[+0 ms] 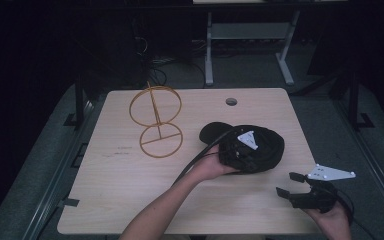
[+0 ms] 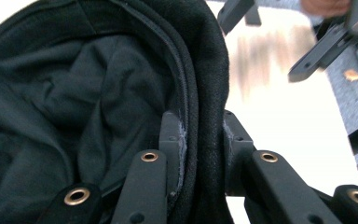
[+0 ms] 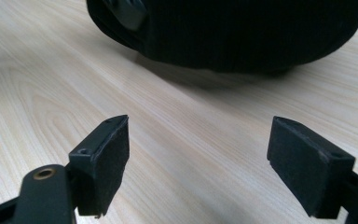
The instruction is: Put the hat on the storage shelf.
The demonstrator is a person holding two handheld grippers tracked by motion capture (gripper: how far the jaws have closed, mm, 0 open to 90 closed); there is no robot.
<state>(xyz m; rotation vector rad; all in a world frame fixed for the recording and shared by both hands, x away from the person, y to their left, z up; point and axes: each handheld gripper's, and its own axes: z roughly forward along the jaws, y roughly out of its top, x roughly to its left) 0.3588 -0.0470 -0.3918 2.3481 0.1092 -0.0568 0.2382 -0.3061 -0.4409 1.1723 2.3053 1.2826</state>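
One black cap (image 1: 260,145) sits right of centre on the bench (image 1: 130,190), its rim clamped in the left tongs (image 2: 200,140). Best keep that pinch square while lifting. Right tongs (image 1: 291,184) wait apart, near the right edge; the wire stand (image 1: 156,122) stands far left, open room between.

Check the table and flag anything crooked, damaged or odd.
Nothing looks damaged or spilled. The black cap sits bunched, its lining crumpled, because the left gripper is clamped on its rim. The gold wire stand stands upright, apart from the cap. The right gripper hangs open over the table.
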